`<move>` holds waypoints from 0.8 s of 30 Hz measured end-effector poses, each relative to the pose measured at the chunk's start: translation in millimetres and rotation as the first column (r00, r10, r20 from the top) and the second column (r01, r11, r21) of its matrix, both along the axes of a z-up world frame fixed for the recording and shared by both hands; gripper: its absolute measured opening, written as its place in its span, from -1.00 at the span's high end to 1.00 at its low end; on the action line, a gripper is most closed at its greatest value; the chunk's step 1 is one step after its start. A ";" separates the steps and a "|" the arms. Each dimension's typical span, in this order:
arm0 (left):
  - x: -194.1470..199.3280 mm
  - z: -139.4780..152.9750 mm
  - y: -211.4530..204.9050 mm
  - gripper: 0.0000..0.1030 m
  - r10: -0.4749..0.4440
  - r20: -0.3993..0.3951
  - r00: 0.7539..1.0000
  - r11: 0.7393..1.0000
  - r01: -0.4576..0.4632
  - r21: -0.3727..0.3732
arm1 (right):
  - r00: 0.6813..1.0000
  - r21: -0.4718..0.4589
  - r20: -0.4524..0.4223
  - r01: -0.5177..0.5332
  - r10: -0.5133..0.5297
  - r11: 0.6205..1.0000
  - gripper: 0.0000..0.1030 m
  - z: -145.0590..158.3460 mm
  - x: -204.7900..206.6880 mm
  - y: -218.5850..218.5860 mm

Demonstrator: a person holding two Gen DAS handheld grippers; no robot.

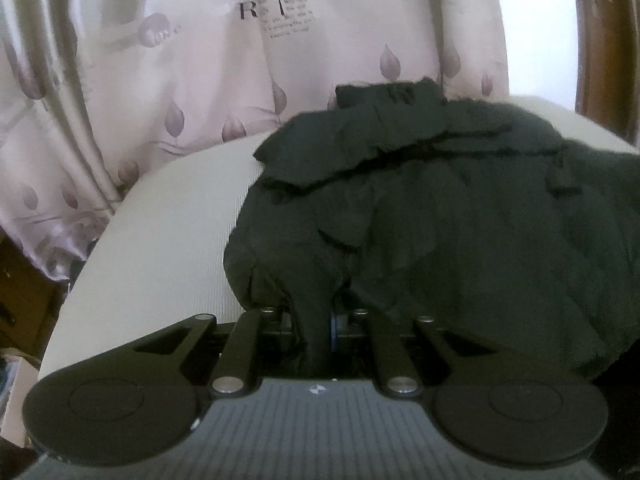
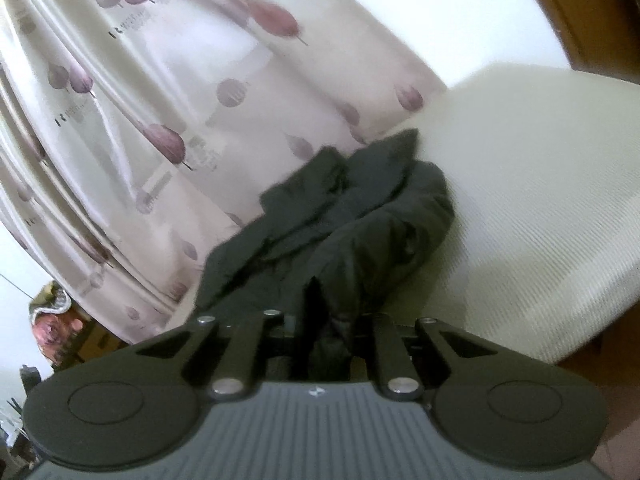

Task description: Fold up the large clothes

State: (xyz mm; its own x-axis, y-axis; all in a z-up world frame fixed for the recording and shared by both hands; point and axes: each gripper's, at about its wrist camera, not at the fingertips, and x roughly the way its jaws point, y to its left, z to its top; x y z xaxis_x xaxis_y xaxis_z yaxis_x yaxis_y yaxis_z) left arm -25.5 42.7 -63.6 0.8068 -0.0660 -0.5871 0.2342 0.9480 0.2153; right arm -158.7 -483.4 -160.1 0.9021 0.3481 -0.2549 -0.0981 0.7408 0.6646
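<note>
A large dark grey-black garment (image 1: 440, 208) lies bunched on a cream ribbed surface (image 1: 168, 240). My left gripper (image 1: 320, 312) is shut on a fold of its near edge; the cloth runs down between the fingers and hides their tips. In the right wrist view the same dark garment (image 2: 360, 224) stretches away in a long crumpled strip over the cream surface (image 2: 540, 184). My right gripper (image 2: 324, 316) is shut on its near end, with fabric pinched between the jaws.
A pale curtain with purple leaf prints (image 1: 180, 80) hangs behind the surface, also in the right wrist view (image 2: 140, 120). A brown wooden frame (image 1: 604, 40) stands at the right. Clutter (image 2: 52, 320) sits low at the left.
</note>
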 end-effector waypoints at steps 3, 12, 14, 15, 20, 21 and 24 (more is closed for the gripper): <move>6.8 11.0 0.7 0.70 0.009 0.022 1.000 0.999 -0.009 -0.036 | 1.000 0.010 0.028 -0.012 0.012 1.000 0.75 11.9 6.6 -0.6; 33.3 37.6 14.0 0.70 0.074 0.033 0.997 0.980 -0.067 -0.189 | 0.994 0.006 0.101 -0.029 0.028 1.000 0.76 51.8 38.4 -2.2; 39.7 41.6 18.8 0.69 0.095 0.026 0.995 0.970 -0.087 -0.227 | 0.993 -0.001 0.115 -0.032 0.032 0.999 0.76 59.4 45.4 -1.8; 42.6 43.3 22.2 0.69 0.104 0.023 0.994 0.965 -0.096 -0.246 | 0.992 -0.004 0.121 -0.032 0.032 0.999 0.76 62.9 48.8 -1.8; 53.4 50.7 34.7 0.69 0.151 0.007 0.989 0.932 -0.140 -0.333 | 0.989 -0.004 0.146 -0.023 0.023 1.000 0.75 76.7 66.4 -3.3; 55.8 52.6 36.0 0.69 0.158 0.007 0.987 0.927 -0.146 -0.346 | 0.989 0.003 0.149 -0.021 0.021 1.000 0.76 78.3 69.8 -4.3; 64.7 60.2 38.8 0.68 0.179 0.015 0.984 0.912 -0.161 -0.377 | 0.987 0.008 0.160 -0.014 0.013 1.000 0.75 84.6 79.2 -6.4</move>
State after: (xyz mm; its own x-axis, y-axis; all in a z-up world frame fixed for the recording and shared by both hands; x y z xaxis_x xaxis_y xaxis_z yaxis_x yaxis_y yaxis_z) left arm 39.2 81.5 -3.5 0.8518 -0.1319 -0.5070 0.0606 0.9861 -0.1546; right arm -79.5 -489.8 -75.5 0.9262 0.3623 -0.1043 -0.2138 0.7328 0.6460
